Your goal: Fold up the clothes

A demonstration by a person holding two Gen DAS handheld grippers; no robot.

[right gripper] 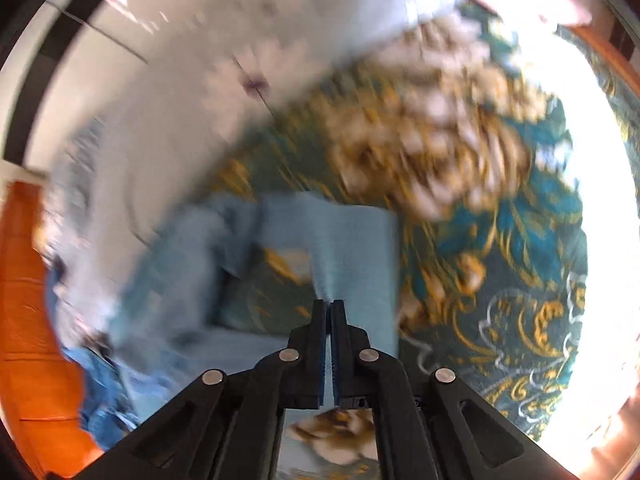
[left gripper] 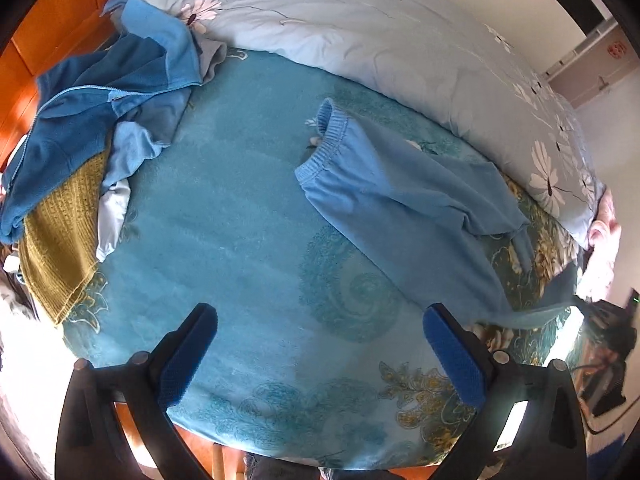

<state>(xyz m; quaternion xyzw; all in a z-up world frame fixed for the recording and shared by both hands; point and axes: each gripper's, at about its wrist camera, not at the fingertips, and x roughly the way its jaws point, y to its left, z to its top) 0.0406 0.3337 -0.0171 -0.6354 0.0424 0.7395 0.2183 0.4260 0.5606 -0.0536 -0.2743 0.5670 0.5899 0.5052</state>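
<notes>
Light blue pants [left gripper: 404, 200] lie on the teal patterned bedspread [left gripper: 240, 220], waistband toward the bed's middle, one leg stretched off to the lower right. My left gripper [left gripper: 320, 320] is open and empty, hovering above the bedspread to the near left of the pants. My right gripper [right gripper: 329, 304] is shut on the light blue pant leg [right gripper: 344, 248], which rises from its tips. The right wrist view is motion-blurred.
A pile of clothes lies at the left: a dark blue fleece jacket [left gripper: 80, 120], an olive knit sweater [left gripper: 60, 240] and a pale garment [left gripper: 120, 184]. A floral light blue duvet [left gripper: 380, 28] is bunched along the back. An orange wooden headboard [left gripper: 52, 28] stands far left.
</notes>
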